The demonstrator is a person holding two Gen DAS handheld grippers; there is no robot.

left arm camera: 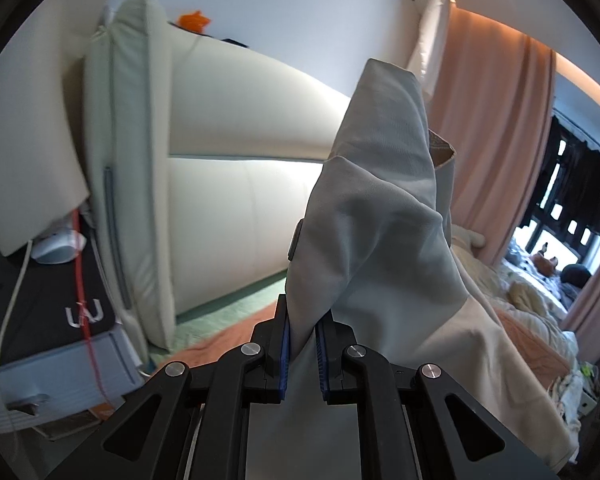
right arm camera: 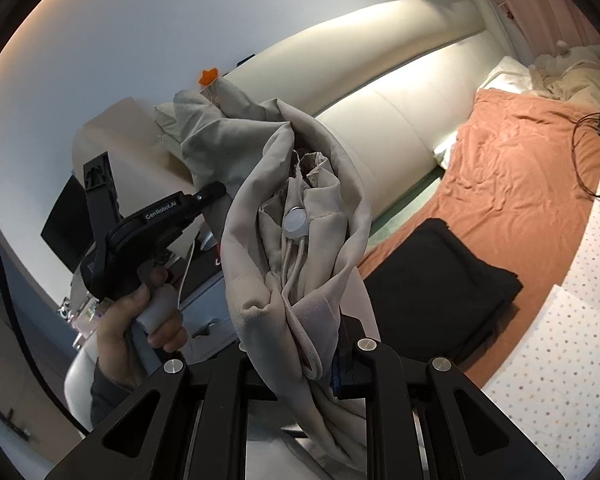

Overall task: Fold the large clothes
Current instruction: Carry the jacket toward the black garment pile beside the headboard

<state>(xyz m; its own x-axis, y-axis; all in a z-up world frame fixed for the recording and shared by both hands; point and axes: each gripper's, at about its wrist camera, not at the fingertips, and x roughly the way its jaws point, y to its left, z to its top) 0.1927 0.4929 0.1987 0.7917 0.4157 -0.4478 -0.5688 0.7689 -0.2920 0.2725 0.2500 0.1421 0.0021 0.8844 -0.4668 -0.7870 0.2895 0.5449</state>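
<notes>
A large beige garment with a round button and drawstring hangs bunched in the air between both grippers, above the bed. My left gripper is shut on a fold of it, blue pads pinching the cloth. In the right wrist view the left gripper shows at the left, held by a hand. My right gripper is shut on the waistband part of the garment, which drapes over and hides its fingertips.
A folded black garment lies on the orange bedspread. A cream padded headboard runs along the wall. A polka-dot sheet is at the right. A cable lies on the bed. A black box sits at the left.
</notes>
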